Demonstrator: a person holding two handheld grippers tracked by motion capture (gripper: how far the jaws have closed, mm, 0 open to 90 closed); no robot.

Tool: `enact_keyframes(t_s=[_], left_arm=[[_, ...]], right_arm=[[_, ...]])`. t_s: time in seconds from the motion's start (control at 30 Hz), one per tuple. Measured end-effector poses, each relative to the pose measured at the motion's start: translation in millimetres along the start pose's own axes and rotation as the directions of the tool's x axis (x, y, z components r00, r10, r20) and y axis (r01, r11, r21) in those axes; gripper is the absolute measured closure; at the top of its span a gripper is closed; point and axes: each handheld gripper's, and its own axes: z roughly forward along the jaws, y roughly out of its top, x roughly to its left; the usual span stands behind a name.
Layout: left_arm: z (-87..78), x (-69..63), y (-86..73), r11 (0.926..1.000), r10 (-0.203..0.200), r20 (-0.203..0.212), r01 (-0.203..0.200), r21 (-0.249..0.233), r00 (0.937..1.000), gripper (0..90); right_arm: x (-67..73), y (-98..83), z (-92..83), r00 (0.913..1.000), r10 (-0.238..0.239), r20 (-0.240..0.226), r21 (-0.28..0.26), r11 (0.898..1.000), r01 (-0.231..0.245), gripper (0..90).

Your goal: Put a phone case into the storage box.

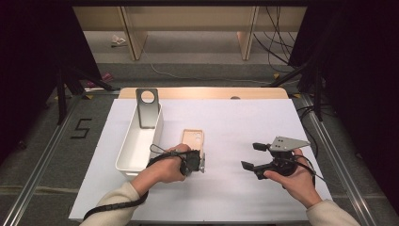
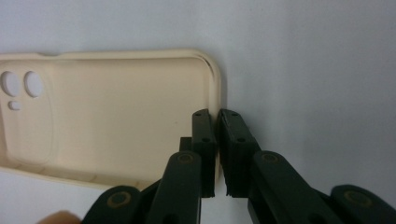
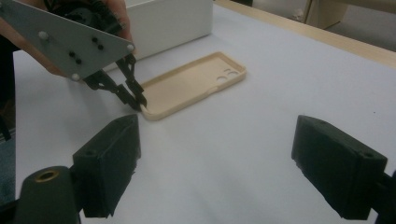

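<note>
The left tongs (image 2: 217, 140) pinch the phone case (image 2: 112, 116) rim — next, lift it; right tongs (image 3: 233, 163) wait, spread.

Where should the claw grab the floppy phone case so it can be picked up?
By its thin raised rim at the near short end. The phone case lies flat, hollow side up, so only the wall offers a pinch. The left claw does this: one pad inside, one outside, coming from the end away from the camera holes.
</note>
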Motion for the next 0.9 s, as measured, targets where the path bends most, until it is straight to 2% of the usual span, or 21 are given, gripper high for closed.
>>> enact_keyframes(t_s=[0.33, 0.37, 0.6, 0.77, 0.83, 0.9], left_arm=[[-2.9, -6.4, 0.8, 0.9991, -0.002, -0.017, 0.002, -0.042, 0.9999, 86.3], [-3.9, -6.3, 1.6, 0.999, 0.011, -0.029, -0.012, -0.044, 0.9995, 86.4], [-11.9, -13.8, 3.7, 0.9974, 0.02, -0.067, -0.024, -0.067, 0.9975, 86.7], [-17.2, -19.4, 5.1, 0.9959, 0.01, -0.075, -0.016, -0.088, 0.9971, 86.9], [-19.2, -20.2, 6.1, 0.995, 0.031, -0.088, -0.039, -0.092, 0.9956, 86.9], [-20.5, -23.5, 6.5, 0.9947, 0.016, -0.079, -0.024, -0.1, 0.9967, 86.9]], right_arm=[[-0.3, -0.1, 0.0, 1.0, 0.0, 0.001, 0.0, 1.0, 0.0, 16.5], [-0.2, -0.2, 0.0, 1.0, 0.001, 0.0, 0.0, 1.0, -0.001, 16.5], [-0.4, -0.3, 0.5, 1.0, 0.002, 0.001, 0.001, 1.0, -0.002, 16.5], [0.1, 0.2, 1.6, 1.0, 0.0, 0.004, 0.002, 1.0, 0.0, 16.5], [0.4, 0.6, 2.2, 1.0, -0.001, 0.002, 0.0, 1.0, 0.001, 16.5], [0.9, 1.0, 3.1, 1.0, -0.002, -0.001, 0.001, 1.0, 0.002, 16.4]])
